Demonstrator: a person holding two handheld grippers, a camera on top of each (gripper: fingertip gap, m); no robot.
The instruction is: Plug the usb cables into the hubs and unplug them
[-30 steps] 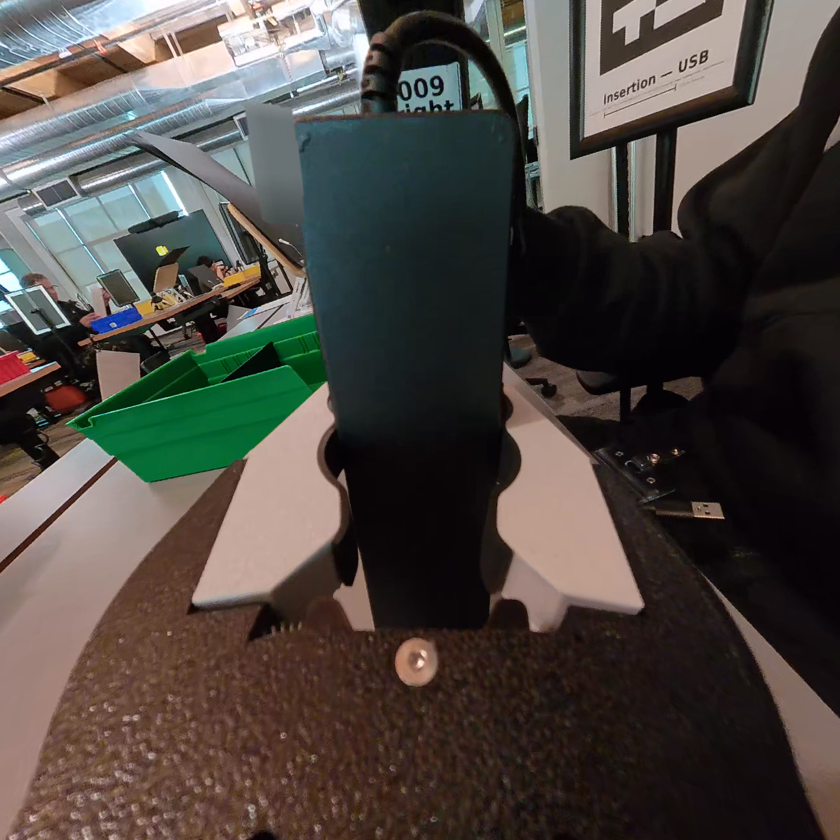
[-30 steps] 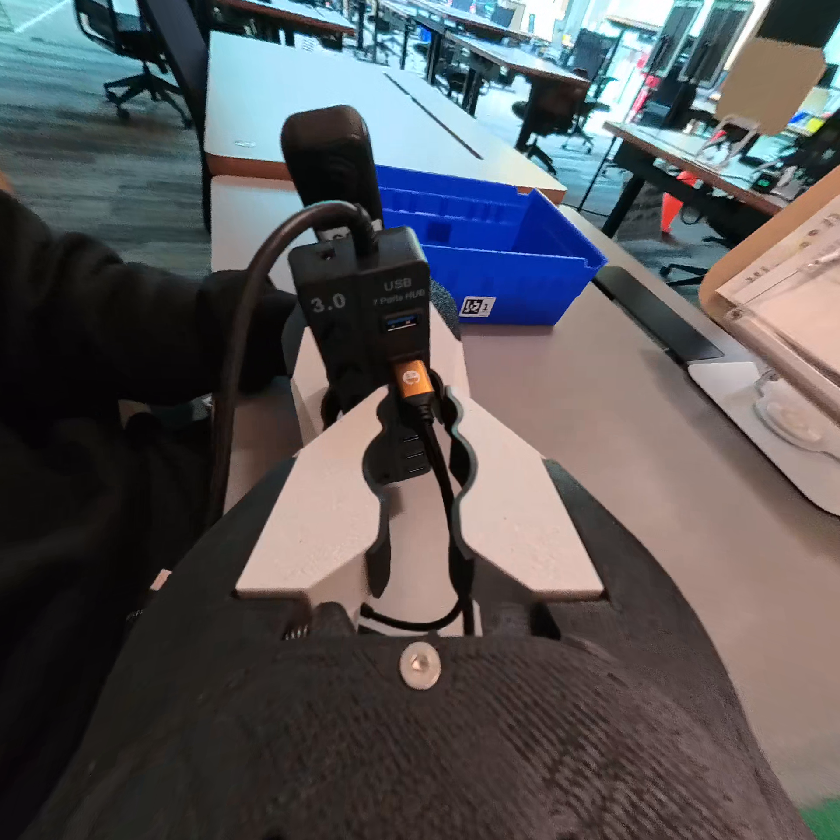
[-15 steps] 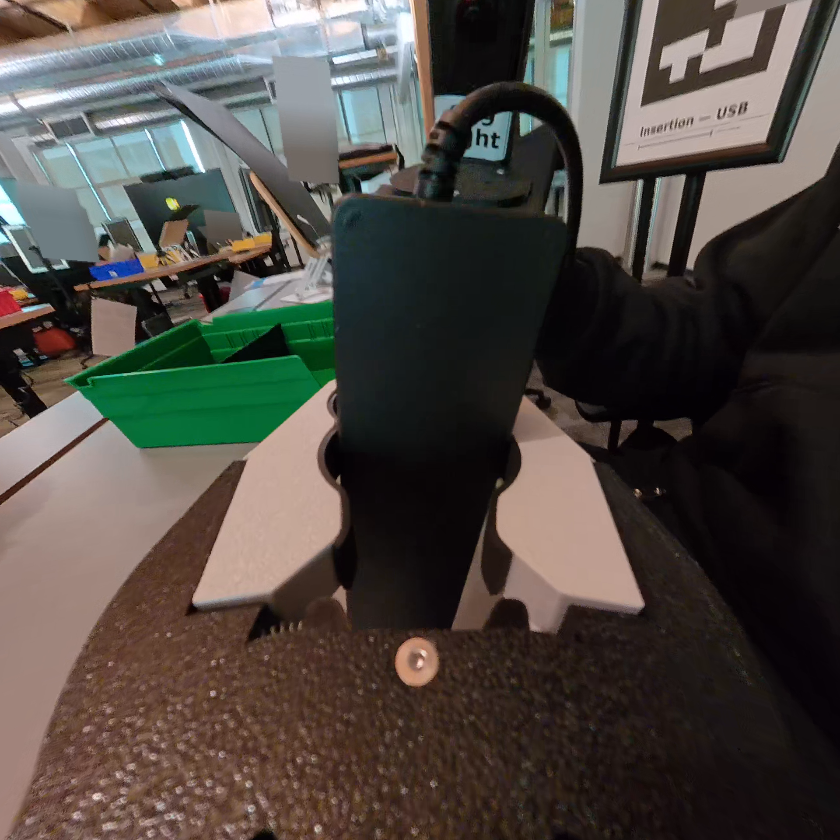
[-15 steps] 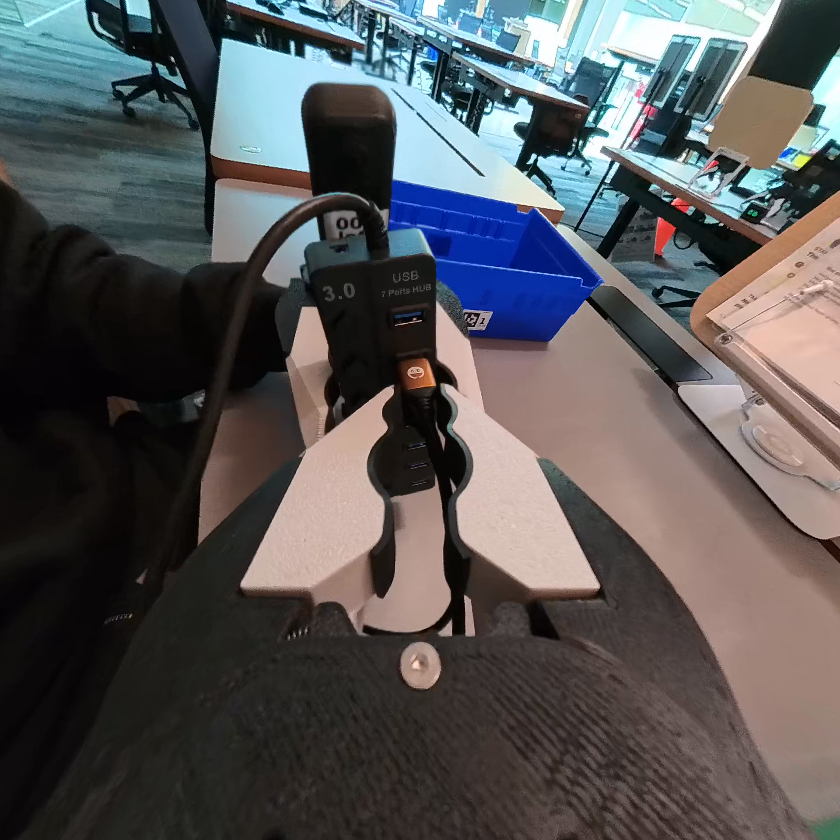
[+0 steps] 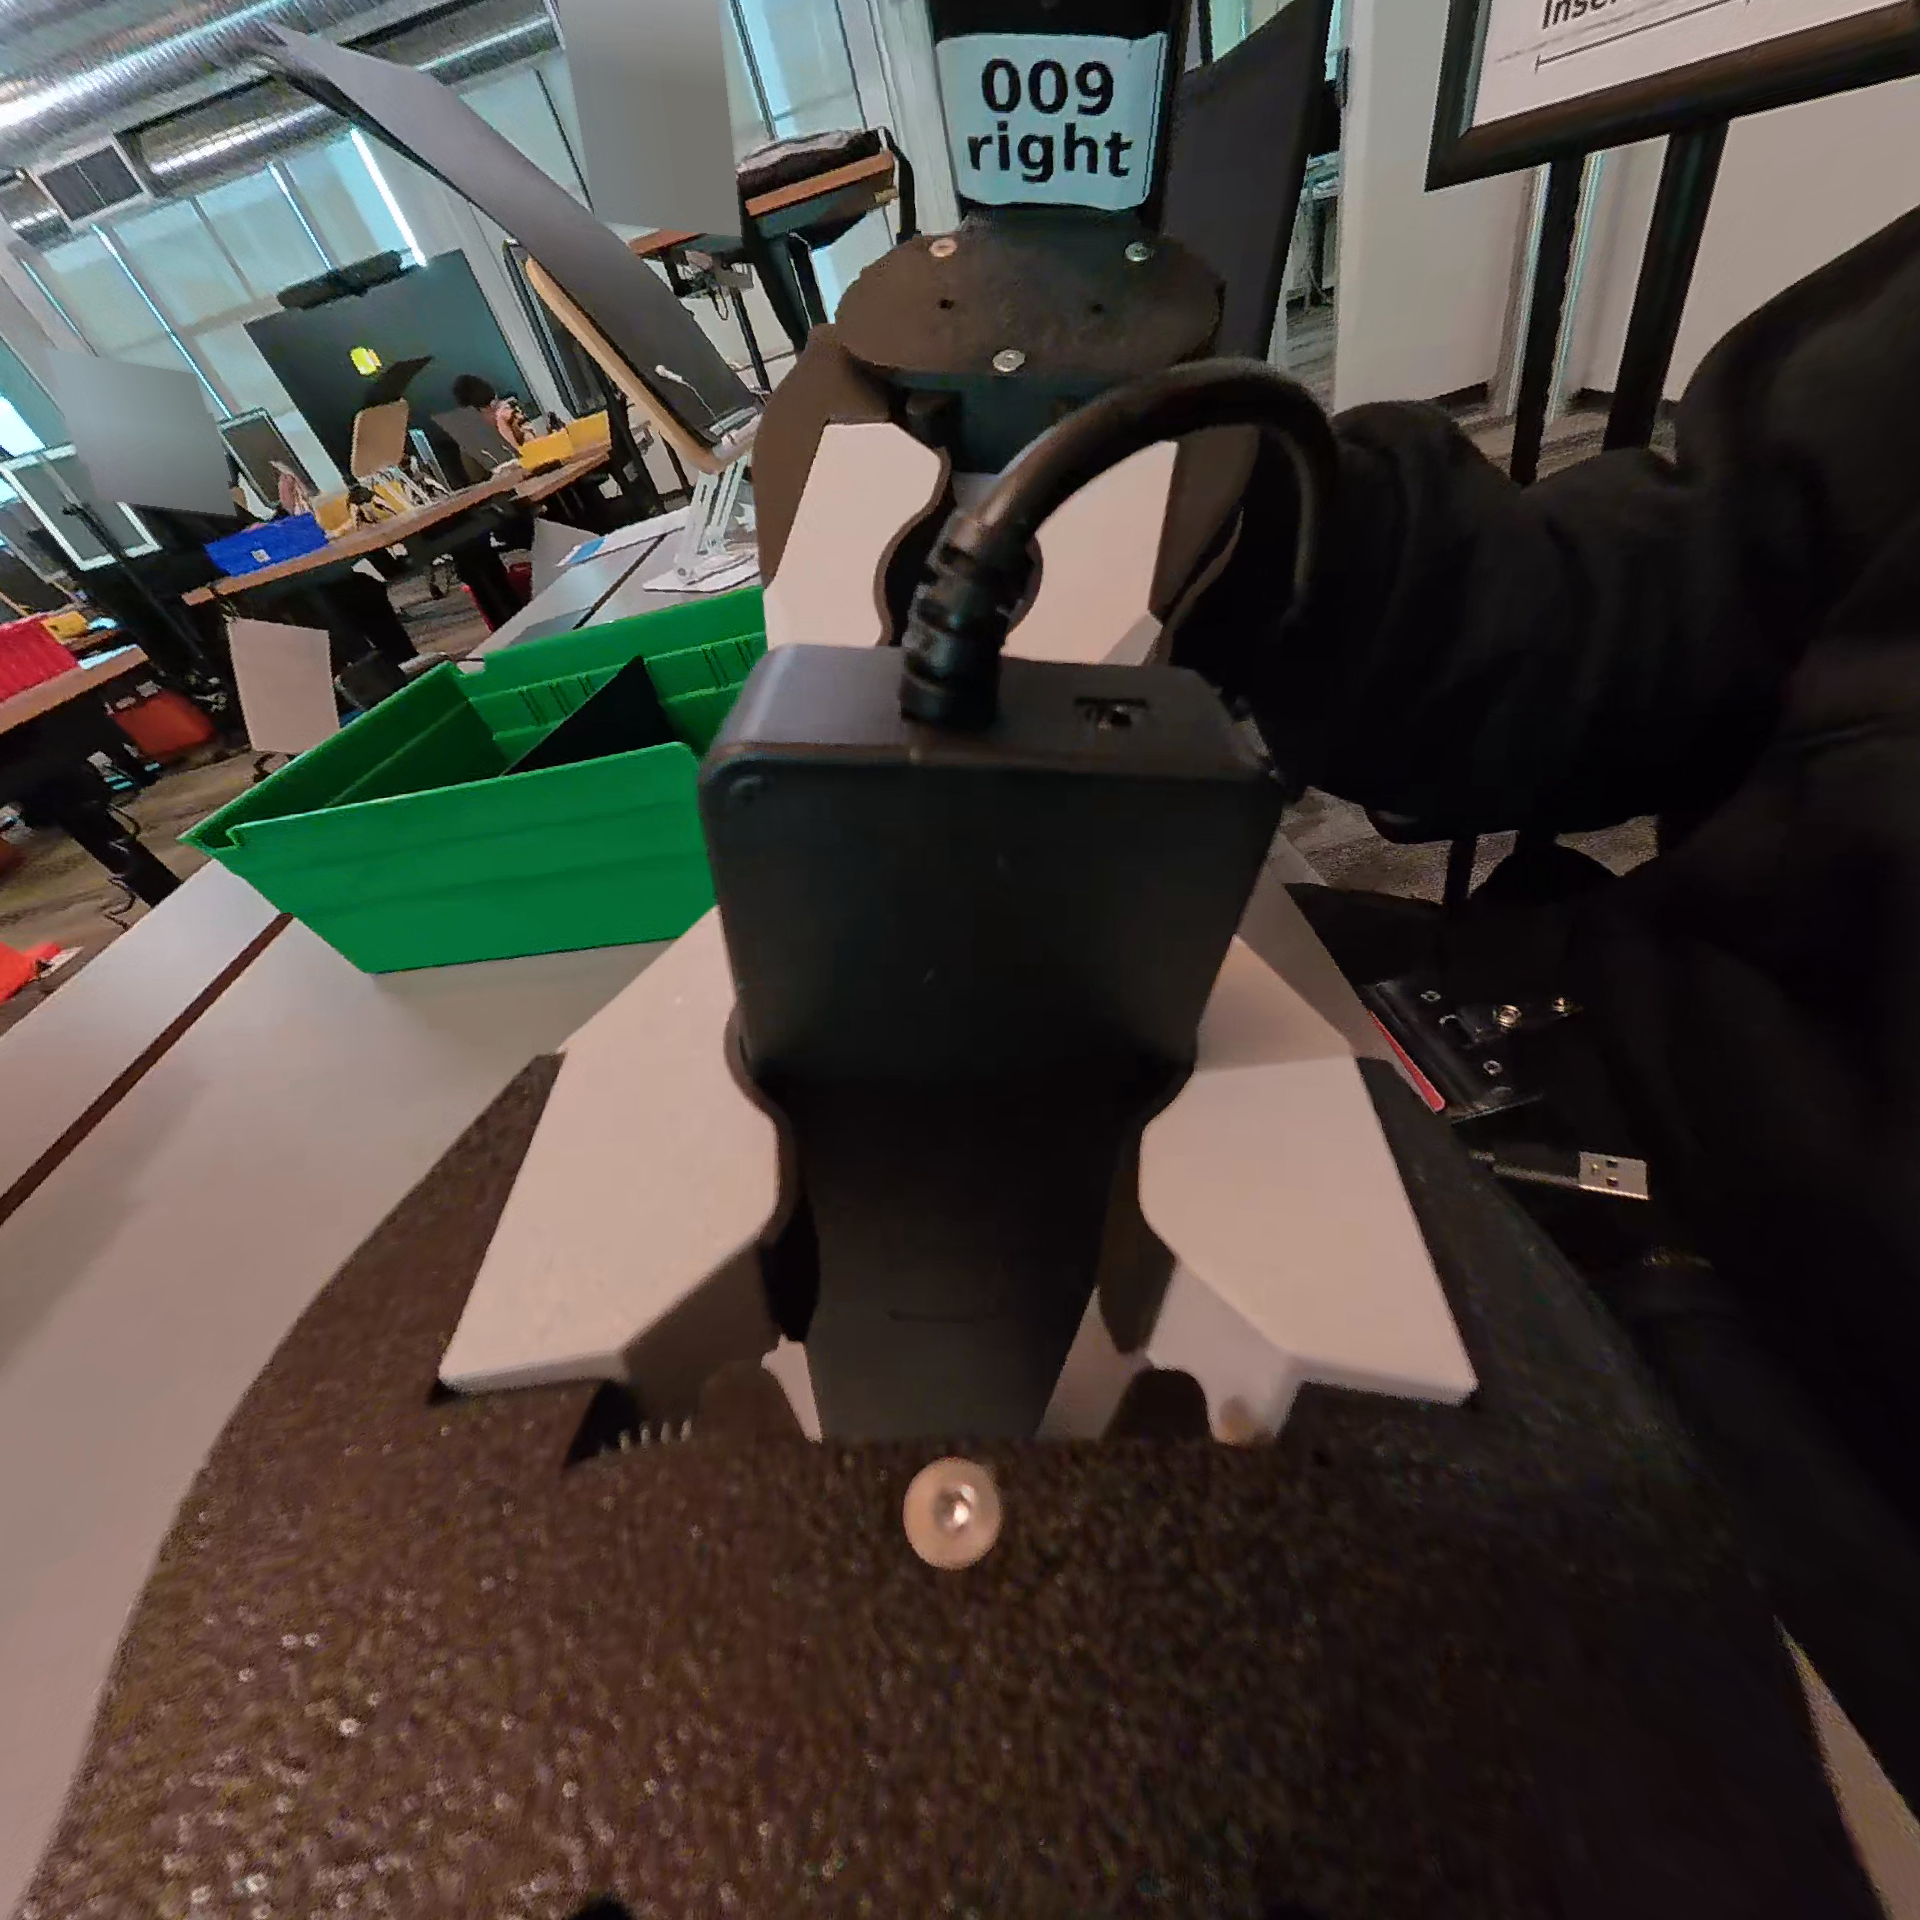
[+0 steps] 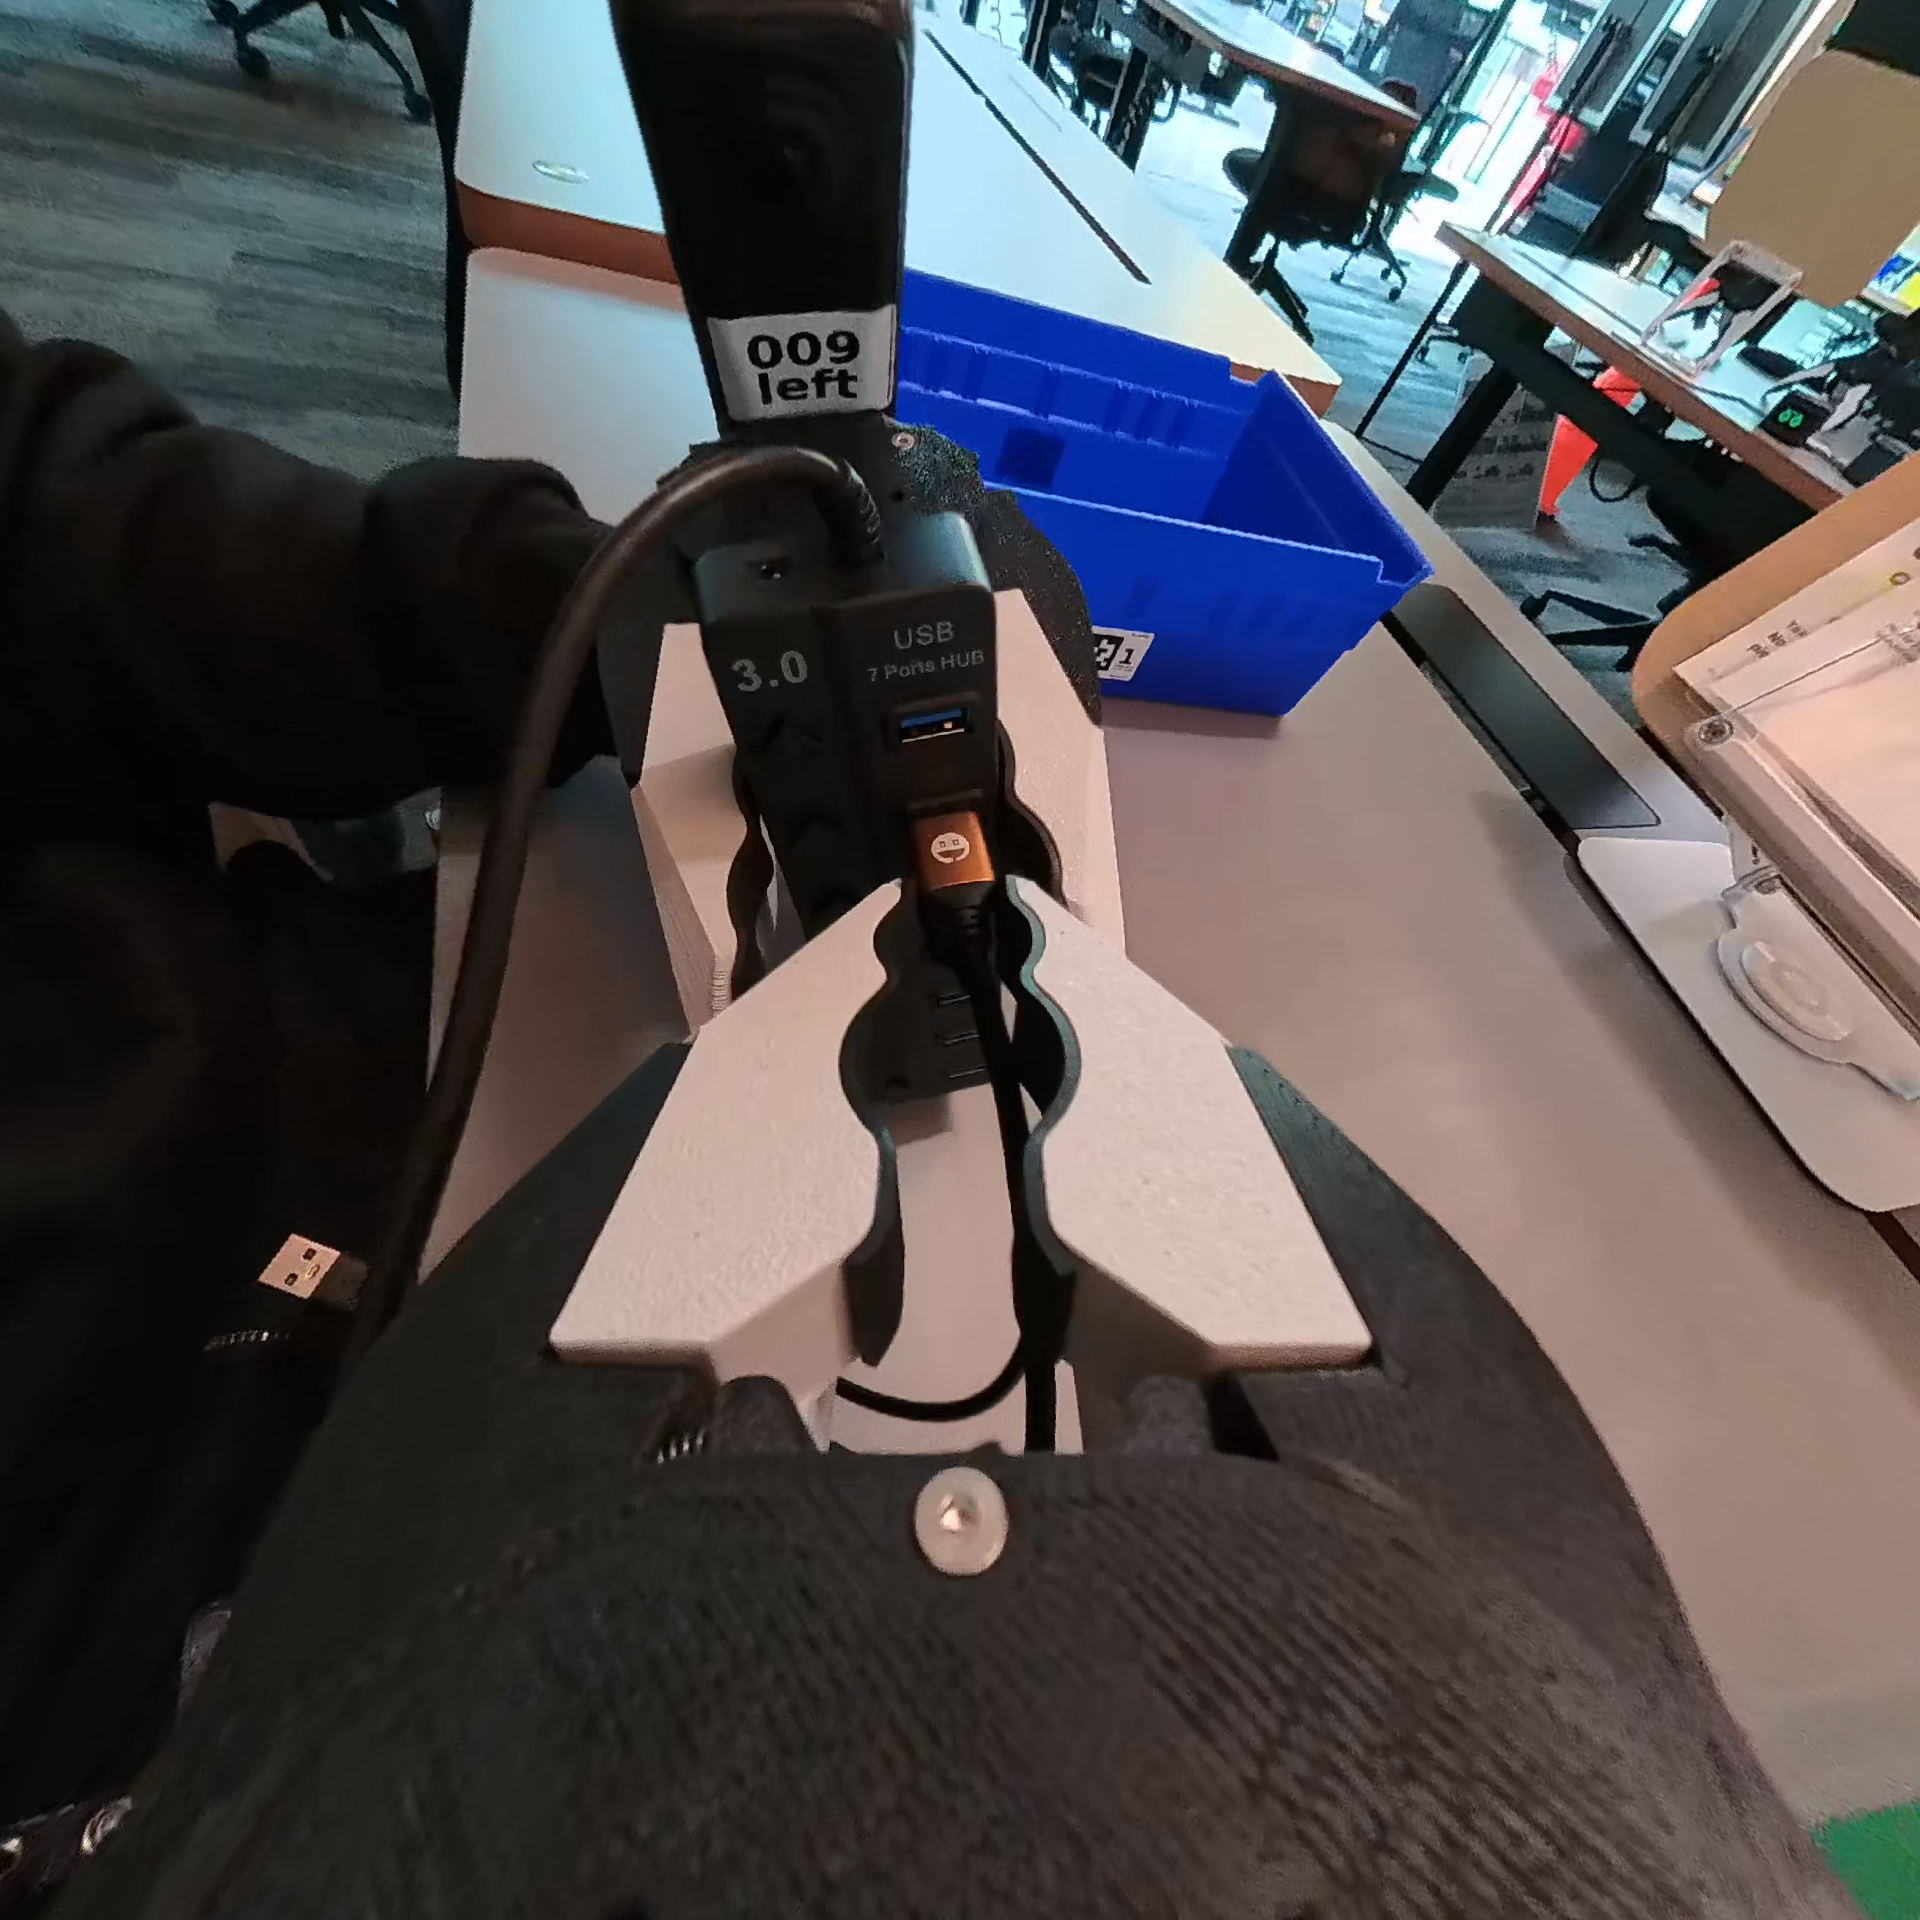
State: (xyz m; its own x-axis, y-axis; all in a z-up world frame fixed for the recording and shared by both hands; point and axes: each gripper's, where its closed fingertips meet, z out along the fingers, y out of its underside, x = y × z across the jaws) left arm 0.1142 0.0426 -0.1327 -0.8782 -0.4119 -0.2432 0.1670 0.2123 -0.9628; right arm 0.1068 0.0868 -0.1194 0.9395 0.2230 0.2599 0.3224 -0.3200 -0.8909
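On the grey desk, the left gripper clamps a hub that has tipped forward (cable-end now showing); the right gripper pinches the seated orange plug, likely about to unplug.

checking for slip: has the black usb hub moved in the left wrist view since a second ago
Yes. The black usb hub tipped away from the camera: its cable end now shows, its top edge level with the green plastic bin rather than above it. The left gripper stays shut on it.

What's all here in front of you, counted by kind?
Claws: 2 (left claw, right claw)
Hub: 1
Plugs: 2 (orange plug, loose plug)
Bins: 2 (green bin, blue bin)
Total: 7
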